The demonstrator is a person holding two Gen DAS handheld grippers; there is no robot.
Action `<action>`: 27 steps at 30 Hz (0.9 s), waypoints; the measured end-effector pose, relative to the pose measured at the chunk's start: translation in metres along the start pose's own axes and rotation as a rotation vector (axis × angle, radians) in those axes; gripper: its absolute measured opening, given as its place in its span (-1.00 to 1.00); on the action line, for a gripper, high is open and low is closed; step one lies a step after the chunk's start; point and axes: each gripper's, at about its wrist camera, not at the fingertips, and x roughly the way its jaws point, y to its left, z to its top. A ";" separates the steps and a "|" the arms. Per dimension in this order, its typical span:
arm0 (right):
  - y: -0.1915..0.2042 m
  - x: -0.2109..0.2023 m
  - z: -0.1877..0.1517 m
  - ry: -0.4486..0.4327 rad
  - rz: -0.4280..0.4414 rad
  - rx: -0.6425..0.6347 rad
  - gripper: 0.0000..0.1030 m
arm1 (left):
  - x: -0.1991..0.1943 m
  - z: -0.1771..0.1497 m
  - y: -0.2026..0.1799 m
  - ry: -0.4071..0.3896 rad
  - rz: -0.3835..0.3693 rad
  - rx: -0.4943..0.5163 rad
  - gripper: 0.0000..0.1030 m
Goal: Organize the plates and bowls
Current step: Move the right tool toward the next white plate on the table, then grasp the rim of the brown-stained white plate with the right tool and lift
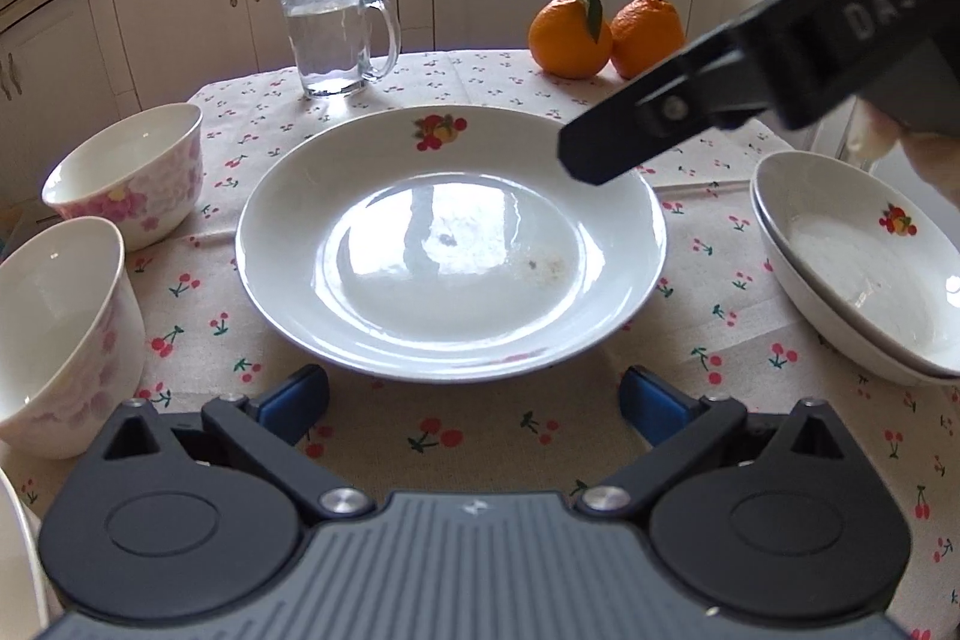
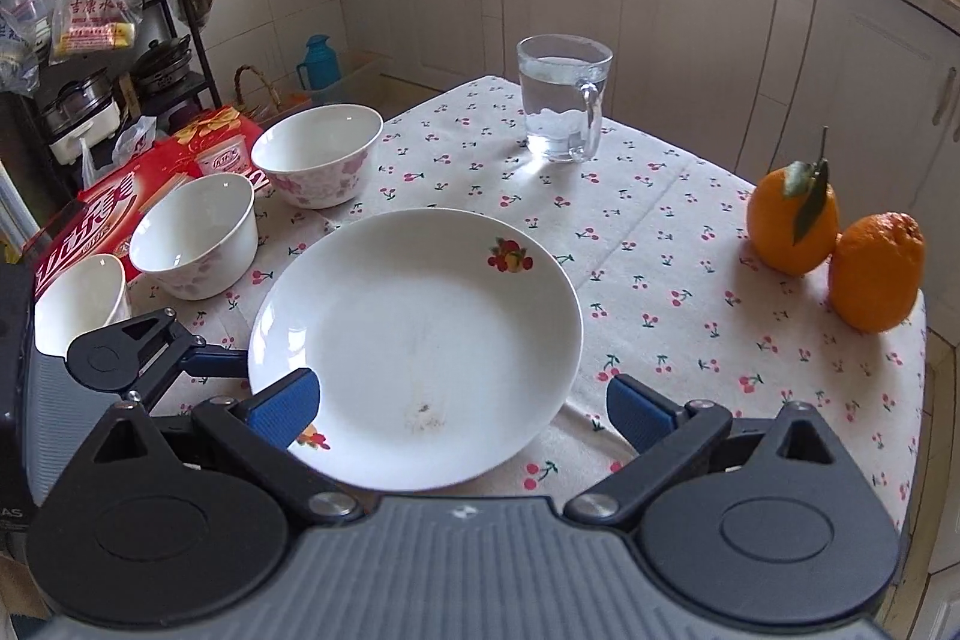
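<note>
The plate [image 1: 450,244], round, glossy white ceramic with a fruit decal on its rim, lies flat and face up in the middle of the cherry-print cloth [image 1: 498,436]; being round, it has no long axis. The left gripper [image 1: 474,400] sits just before its near edge, jaws wide apart and holding nothing. The right gripper [image 2: 462,409] hovers over the plate's other side, jaws likewise apart. Two floral bowls [image 1: 129,175] stand left of the plate, stacked plates [image 1: 858,262] right. A glass mug [image 1: 336,37] and two oranges [image 1: 570,37] stand beyond.
</note>
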 end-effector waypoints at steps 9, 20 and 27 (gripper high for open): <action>-0.031 0.061 0.036 0.064 0.068 -0.005 0.97 | 0.006 0.004 0.007 -0.028 0.015 0.005 0.95; -0.056 0.106 0.050 0.092 0.169 0.061 0.63 | 0.009 0.004 0.009 -0.031 0.003 0.009 0.94; -0.057 0.110 0.052 0.102 0.232 0.068 0.43 | 0.010 0.003 0.010 -0.037 -0.003 0.014 0.94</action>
